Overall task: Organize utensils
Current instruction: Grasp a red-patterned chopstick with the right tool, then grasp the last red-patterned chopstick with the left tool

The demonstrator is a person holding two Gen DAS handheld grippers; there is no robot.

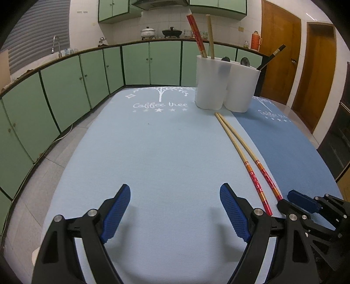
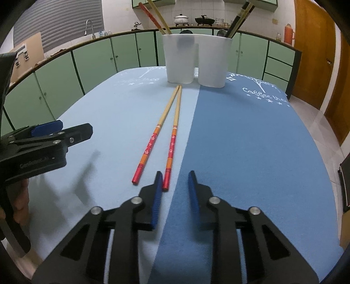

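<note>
1. The left hand-held gripper (image 1: 175,209) sits at the bottom of the left wrist view with its blue fingers spread wide, holding nothing, above the light blue mat (image 1: 153,153) on the counter.
2. The right hand-held gripper (image 2: 175,196) is at the bottom centre of the right wrist view, fingers partly open with nothing between them.
3. Two loose chopsticks (image 2: 166,135) lie on the light blue mat in the middle of that view, tips meeting near the cups and red ends spread toward the camera. The nearer red end lies just beside the right gripper's left finger (image 2: 158,196); whether they touch I cannot tell.
4. Two white cups (image 2: 196,61) stand side by side at the top centre. The left cup holds a red-ended and a plain chopstick, the right cup dark chopsticks (image 2: 239,19).
5. A darker blue mat (image 2: 251,142) covers the right half of the counter.
</note>
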